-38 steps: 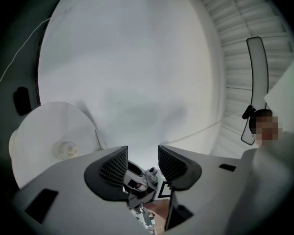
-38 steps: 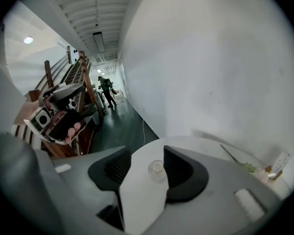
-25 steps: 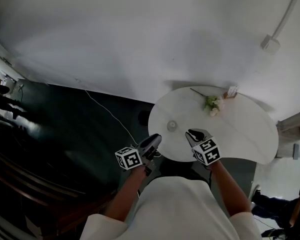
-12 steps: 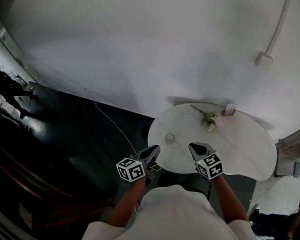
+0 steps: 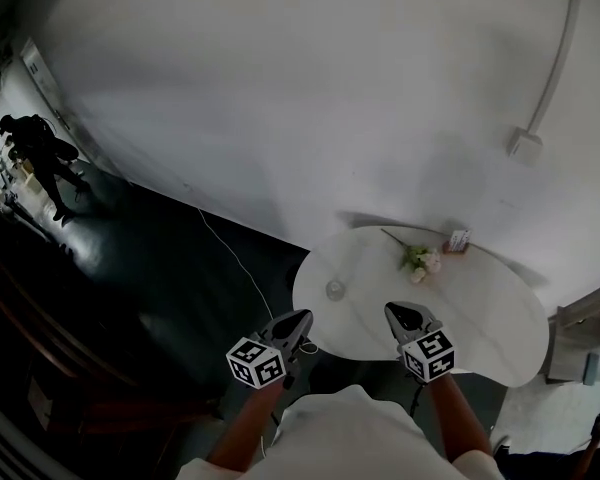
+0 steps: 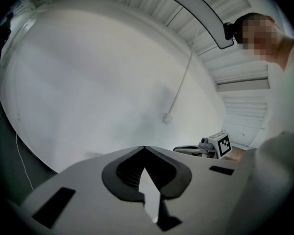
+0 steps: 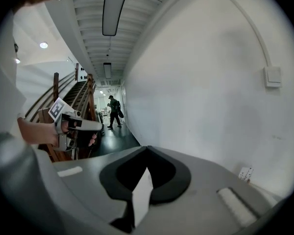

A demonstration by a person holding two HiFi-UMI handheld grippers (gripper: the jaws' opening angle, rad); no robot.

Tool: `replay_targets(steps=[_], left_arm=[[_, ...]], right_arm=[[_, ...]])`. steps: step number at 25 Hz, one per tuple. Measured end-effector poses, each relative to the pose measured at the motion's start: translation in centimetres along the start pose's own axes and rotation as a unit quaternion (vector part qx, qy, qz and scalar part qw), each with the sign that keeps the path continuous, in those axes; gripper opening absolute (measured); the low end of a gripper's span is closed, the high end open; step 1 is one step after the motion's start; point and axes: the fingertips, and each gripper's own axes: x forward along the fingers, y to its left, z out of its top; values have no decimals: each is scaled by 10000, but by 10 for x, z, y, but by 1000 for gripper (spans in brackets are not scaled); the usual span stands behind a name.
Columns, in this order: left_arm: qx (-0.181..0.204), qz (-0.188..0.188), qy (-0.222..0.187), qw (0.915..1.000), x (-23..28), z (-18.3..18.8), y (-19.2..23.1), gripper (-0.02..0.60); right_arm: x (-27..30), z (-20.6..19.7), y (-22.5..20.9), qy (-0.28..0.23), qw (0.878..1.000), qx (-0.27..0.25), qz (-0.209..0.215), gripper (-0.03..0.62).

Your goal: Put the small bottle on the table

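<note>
Small bottle [image 5: 335, 289] sits in neither jaws. Left gripper [image 5: 300, 318] jaws have just closed together, right gripper [image 5: 396, 312] jaws are pressed together, both empty, off the worktop's [image 5: 480, 313] 6 o'clock edge. The bottle is near the 9 o'clock edge. We judge it placed; we'd back off without sweeping over it.

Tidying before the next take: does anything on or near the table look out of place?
A flower sprig lies flat on the white table, and a thin white cable trails loose across the dark floor. Nothing looks spilled.
</note>
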Motion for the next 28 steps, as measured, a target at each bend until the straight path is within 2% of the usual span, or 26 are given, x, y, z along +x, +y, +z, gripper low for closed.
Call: replay_targets(steps=[9,28], left_arm=[[-13,64,-169,9998,-3,0,-17,6],[2,93,-268,9996,-10,6,-20,6]], right_arm=[[-11,10,-3,-292,9996,-42,49,11],[-14,22,3,-430,9990,-105,71,11]])
